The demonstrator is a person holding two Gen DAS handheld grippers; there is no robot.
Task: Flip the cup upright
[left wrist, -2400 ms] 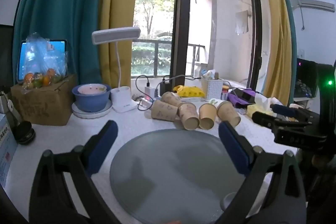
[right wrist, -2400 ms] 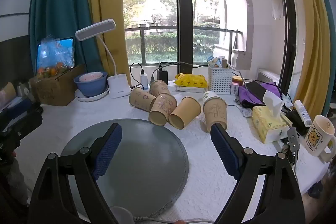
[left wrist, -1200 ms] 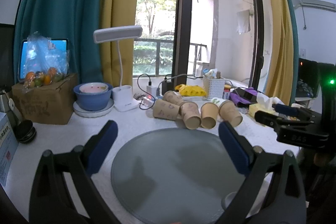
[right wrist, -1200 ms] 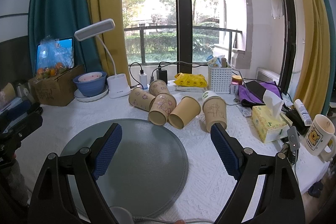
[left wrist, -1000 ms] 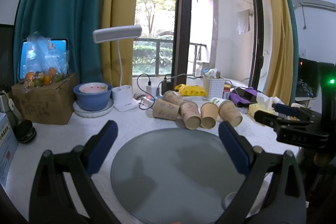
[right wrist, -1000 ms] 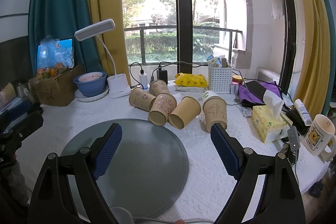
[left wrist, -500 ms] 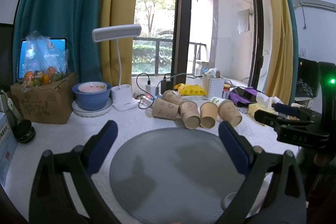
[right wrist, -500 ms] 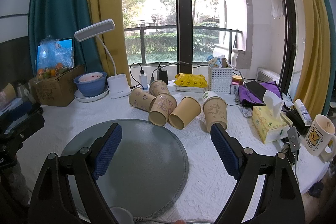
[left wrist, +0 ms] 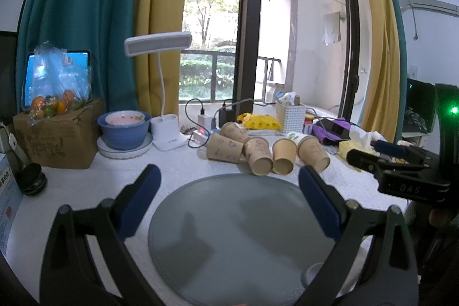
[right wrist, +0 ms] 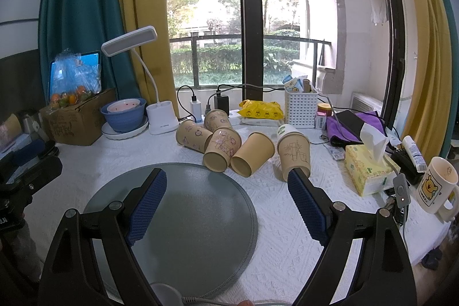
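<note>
Several brown paper cups (right wrist: 222,146) lie on their sides in a cluster on the white tablecloth, behind a round grey mat (right wrist: 183,220). They also show in the left wrist view (left wrist: 259,155), with the mat (left wrist: 238,234) in front. My right gripper (right wrist: 226,191) is open and empty, above the mat, short of the cups. Its right finger tip is just in front of the rightmost cup (right wrist: 294,154). My left gripper (left wrist: 228,200) is open and empty above the mat. The right gripper's body (left wrist: 401,171) shows at the right of the left wrist view.
Behind the cups stand a white desk lamp (right wrist: 159,121), a blue bowl on a plate (right wrist: 123,115), a cardboard box with fruit (right wrist: 76,116), chargers and a white basket (right wrist: 301,106). At the right are a tissue box (right wrist: 368,167) and a white mug (right wrist: 437,185).
</note>
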